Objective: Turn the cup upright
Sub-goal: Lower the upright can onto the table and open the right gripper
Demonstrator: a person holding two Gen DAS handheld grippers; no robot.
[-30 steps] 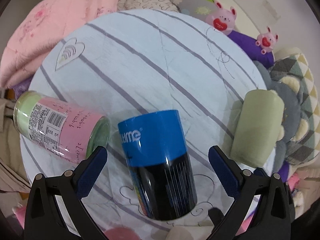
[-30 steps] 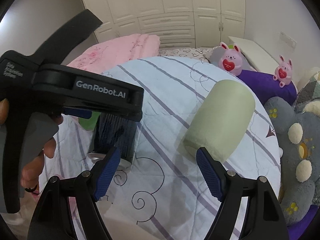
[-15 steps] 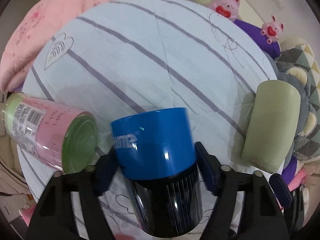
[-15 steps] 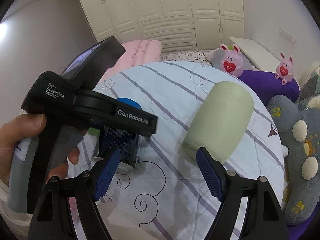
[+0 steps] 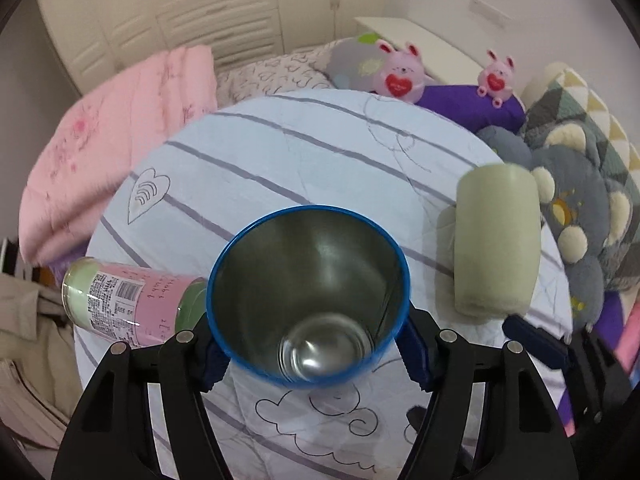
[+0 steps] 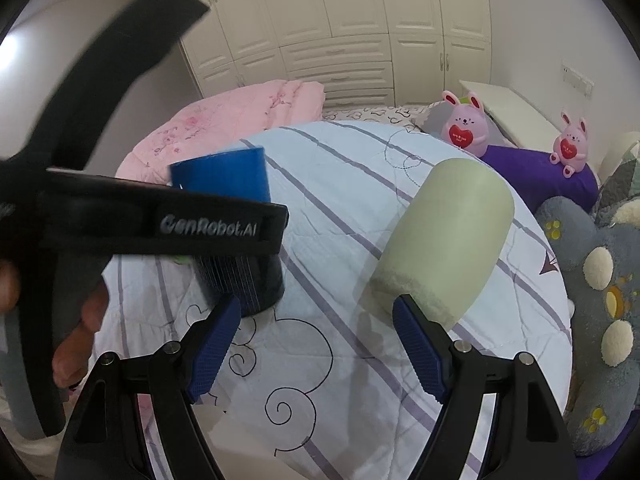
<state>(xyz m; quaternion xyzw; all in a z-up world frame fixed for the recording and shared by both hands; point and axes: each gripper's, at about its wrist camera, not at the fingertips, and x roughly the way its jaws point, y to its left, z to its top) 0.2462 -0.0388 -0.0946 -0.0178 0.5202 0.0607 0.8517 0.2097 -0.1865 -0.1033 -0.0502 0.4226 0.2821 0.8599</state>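
Both pads of my left gripper point(image 5: 308, 350) clamp the blue cup point(image 5: 308, 300) low on its wall, mouth tipped up and off the striped cloth point(image 5: 280, 168), while my right gripper point(image 6: 316, 344) waits open, empty.

Left wrist view: close above the blue cup point(image 5: 308, 300), looking down into its mouth and on across the striped worktop point(image 5: 280, 168).
Right wrist view: further back and lower — facing the wardrobe point(image 6: 340, 28).
Shared: blue cup point(image 6: 228, 216), green cup point(image 5: 496, 240) point(image 6: 444, 236) — both pink bunnies point(image 5: 398, 72) point(image 6: 464, 126).
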